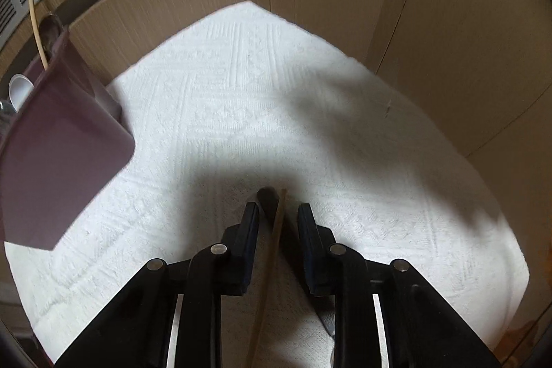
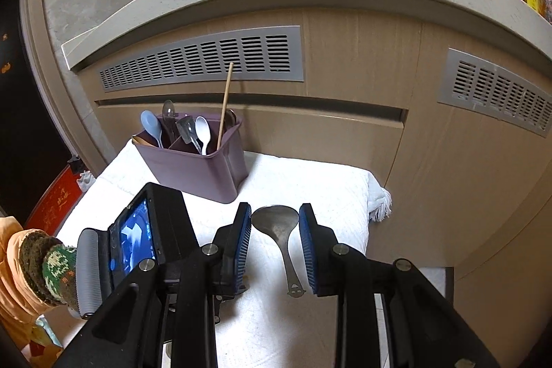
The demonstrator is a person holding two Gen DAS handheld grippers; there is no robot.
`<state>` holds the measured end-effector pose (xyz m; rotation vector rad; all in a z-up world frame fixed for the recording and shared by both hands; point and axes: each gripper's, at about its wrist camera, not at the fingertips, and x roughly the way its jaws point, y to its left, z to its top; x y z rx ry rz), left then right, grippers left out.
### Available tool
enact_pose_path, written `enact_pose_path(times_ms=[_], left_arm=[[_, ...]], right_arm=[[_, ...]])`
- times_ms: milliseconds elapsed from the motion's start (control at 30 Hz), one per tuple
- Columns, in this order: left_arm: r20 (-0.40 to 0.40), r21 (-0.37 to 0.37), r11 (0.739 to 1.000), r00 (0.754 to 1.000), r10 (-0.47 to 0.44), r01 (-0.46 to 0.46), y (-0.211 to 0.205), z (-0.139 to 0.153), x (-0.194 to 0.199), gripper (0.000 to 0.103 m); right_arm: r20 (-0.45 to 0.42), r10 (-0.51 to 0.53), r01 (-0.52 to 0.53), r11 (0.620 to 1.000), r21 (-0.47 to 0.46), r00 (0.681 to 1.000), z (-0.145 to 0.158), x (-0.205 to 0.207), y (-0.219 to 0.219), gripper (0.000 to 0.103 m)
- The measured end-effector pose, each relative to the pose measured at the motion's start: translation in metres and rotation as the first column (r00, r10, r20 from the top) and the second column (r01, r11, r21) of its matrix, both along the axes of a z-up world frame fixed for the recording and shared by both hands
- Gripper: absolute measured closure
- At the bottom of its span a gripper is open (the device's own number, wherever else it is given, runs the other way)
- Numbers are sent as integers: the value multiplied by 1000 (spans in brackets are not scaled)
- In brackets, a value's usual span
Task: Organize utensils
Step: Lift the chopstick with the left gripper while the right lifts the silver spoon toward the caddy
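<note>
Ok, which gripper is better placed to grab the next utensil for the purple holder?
Probably the right gripper: one metal spoon lies alone between its open jaws, with the purple holder just ahead. The left gripper straddles a chopstick and a dark handle together, so it may catch both.

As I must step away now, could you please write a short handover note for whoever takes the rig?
Left gripper: open astride a wooden chopstick and a dark utensil over the white towel.
Right gripper: metal spoon between its pads; grip unclear.
Done: purple organizer already holds several spoons and another chopstick.
Left: move these three into it.
</note>
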<state>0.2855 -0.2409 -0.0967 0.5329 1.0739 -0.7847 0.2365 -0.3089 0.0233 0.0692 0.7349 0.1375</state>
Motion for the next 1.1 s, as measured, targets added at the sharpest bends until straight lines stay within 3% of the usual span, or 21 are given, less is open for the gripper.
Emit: enact_pose_path(times_ms=[100,167,267,367,533,767,1100], left_arm=[[-25,-17,999,999,35,-36,4,-2,2,81],[-10,-37,997,998,62,-62,11,-1,-1,89],[-15,-103,987,993,119,-120,28,3,-5,91],[-37,-216,956,981,193,-196,57,20,-9,91],[50,-372,889,951,306,-266,112,67,-31,91],[154,-487,815,888,434,-314,163,115,-42,98],[216,-561,777,855,471,-286,201,155,-69,98]], right_arm=[[-11,-8,8,1000,5,1000,-2,0,0,77],[-16,-9,9,1000,8,1000,-3,0,2,77],[-12,-4,4,1000,14,1000,0,-2,8,77],[-4,7,-7,1000,15,1000,6,-5,15,77],[2,45,-45,999,-1,999,14,-9,38,77],[15,109,-108,994,-23,994,26,-12,79,77],[39,166,-163,985,-64,985,48,-23,114,77]])
